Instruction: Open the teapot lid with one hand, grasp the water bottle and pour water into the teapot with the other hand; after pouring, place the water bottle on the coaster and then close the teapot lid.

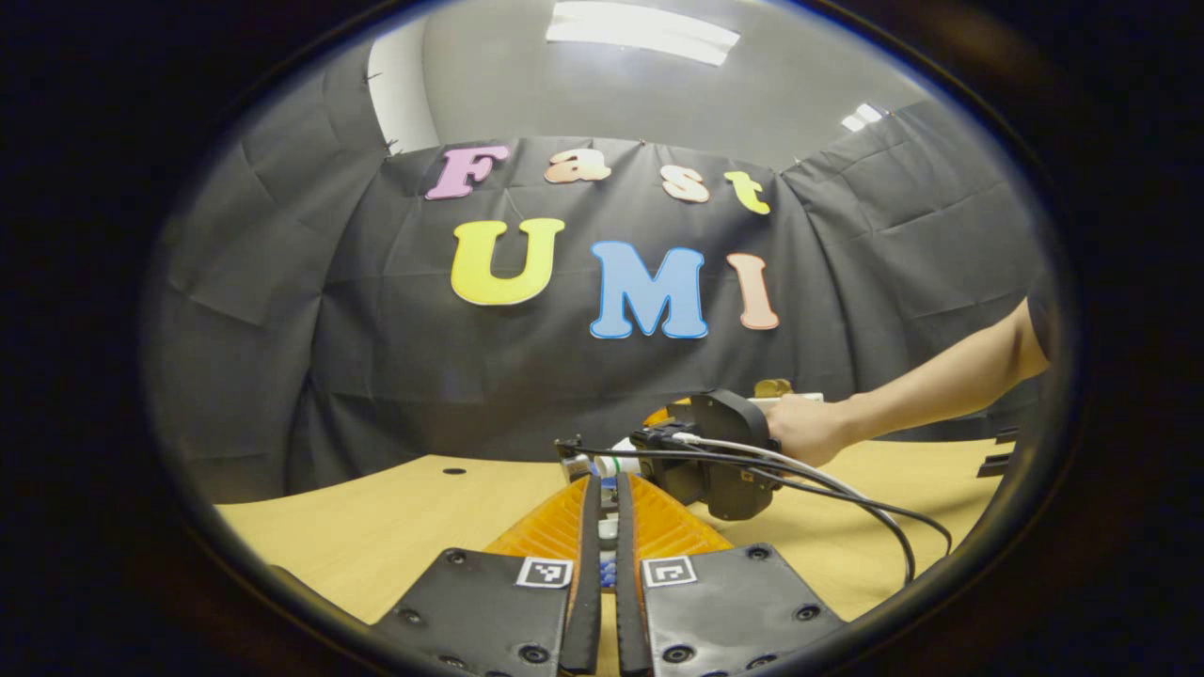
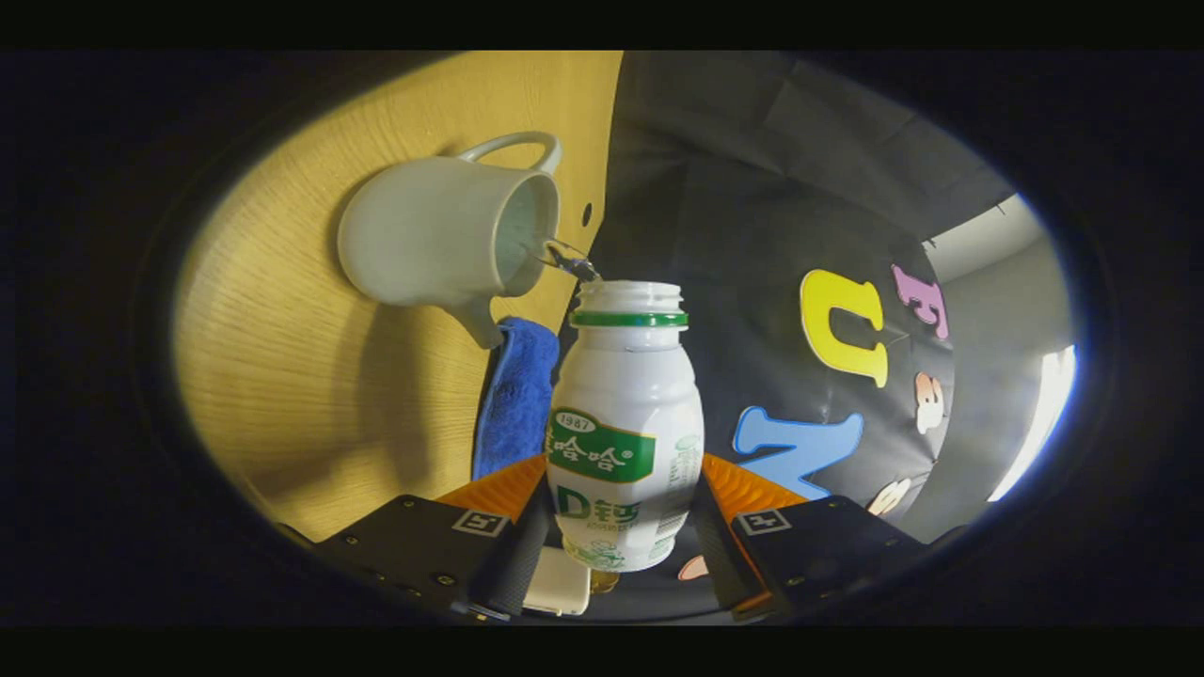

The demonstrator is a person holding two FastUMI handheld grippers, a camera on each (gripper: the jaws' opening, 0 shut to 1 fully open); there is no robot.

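Nearest the right gripper view's lens, the right gripper (image 2: 623,536) clamps a white plastic water bottle with a green label and neck ring (image 2: 623,432), tipped so a thin stream of water (image 2: 564,260) runs into the open white ceramic teapot (image 2: 442,235) on the wooden table (image 2: 282,376), beside a blue cloth coaster (image 2: 513,395). Pouring is underway; next, right the bottle and set it on the coaster. In the left gripper view the left gripper (image 1: 607,527) is nearly closed on something small I cannot identify, probably the lid

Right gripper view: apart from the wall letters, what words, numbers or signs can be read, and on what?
Water bottle: printed green-and-white label; not quoted, and the small print is blurred.
Right tongs: black-and-white square code markers, no words.
Teapot: no writing.
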